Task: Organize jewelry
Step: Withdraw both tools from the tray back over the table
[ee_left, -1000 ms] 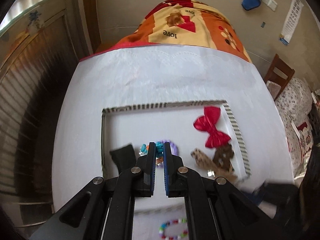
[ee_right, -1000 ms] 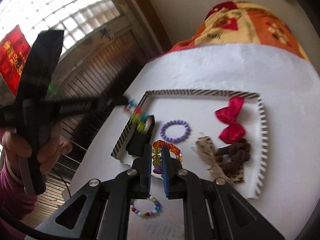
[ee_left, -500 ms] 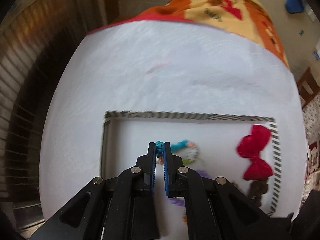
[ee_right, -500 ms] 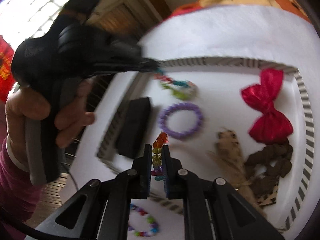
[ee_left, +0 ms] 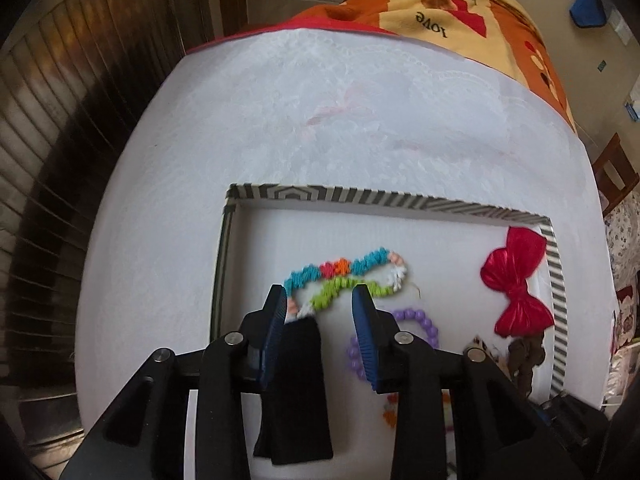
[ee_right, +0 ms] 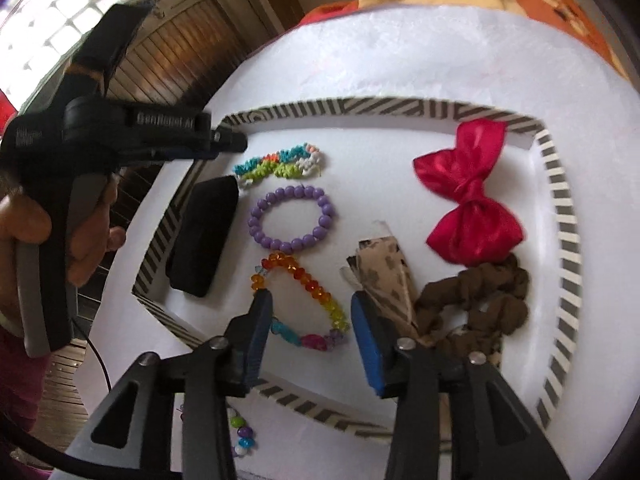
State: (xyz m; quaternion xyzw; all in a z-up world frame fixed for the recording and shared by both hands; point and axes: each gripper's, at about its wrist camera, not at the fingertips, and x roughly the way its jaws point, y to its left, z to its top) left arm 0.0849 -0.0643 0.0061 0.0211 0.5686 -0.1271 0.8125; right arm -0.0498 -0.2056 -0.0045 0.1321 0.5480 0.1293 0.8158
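Observation:
A striped-rim tray [ee_left: 360,196] [ee_right: 560,208] lies on the white table. In it lie a teal, green and white beaded bracelet [ee_left: 344,276] [ee_right: 280,164], a purple bead bracelet [ee_right: 290,218] [ee_left: 416,320], a rainbow crystal bracelet [ee_right: 308,292], a red bow [ee_left: 516,284] [ee_right: 468,196], a brown scrunchie [ee_right: 476,300] and a black case [ee_right: 204,236] [ee_left: 294,384]. My left gripper [ee_left: 320,300] [ee_right: 228,142] is open, just above the near end of the teal bracelet. My right gripper [ee_right: 310,312] is open over the rainbow bracelet.
A spotted beige bow [ee_right: 384,268] lies between the bracelets and the scrunchie. A small multicoloured bead bracelet [ee_right: 240,432] lies on the table outside the tray's near rim. An orange patterned cloth [ee_left: 440,12] covers the far table end. Slatted wooden shutters [ee_left: 52,128] stand left.
Both grippers have opened. The left one set the teal bracelet down at the tray's back left; the right one let the rainbow bracelet down in front of the purple bracelet.

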